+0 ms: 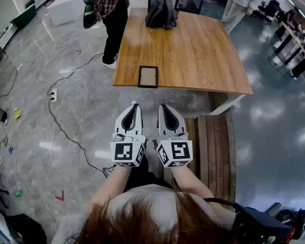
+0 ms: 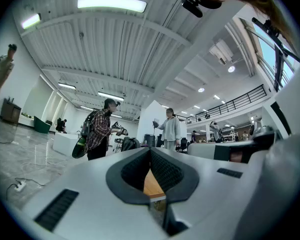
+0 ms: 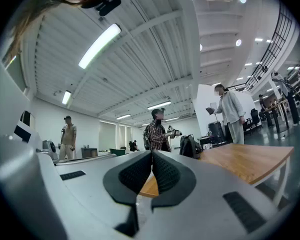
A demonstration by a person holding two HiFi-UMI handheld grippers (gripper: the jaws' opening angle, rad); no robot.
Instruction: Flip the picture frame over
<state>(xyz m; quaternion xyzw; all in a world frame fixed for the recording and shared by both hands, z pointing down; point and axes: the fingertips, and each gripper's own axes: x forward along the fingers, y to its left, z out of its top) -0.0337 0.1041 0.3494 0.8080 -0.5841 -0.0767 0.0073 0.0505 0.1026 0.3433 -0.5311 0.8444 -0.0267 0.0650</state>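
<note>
A small black picture frame (image 1: 148,76) with a brown inside lies flat at the near edge of the wooden table (image 1: 193,50). Both grippers hang side by side over the floor, short of the table and apart from the frame. My left gripper (image 1: 134,104) has its jaws together with nothing between them; in the left gripper view its tips (image 2: 151,150) meet against the room beyond. My right gripper (image 1: 162,106) is shut and empty too, and its tips (image 3: 152,154) touch in the right gripper view. The frame does not show in either gripper view.
A black backpack (image 1: 160,8) stands at the table's far edge. A person in a plaid shirt (image 1: 111,14) stands at the table's far left corner, another person (image 1: 239,1) at the far right. A wooden bench (image 1: 211,151) sits below right. Cables and a power strip (image 1: 53,94) lie on the floor.
</note>
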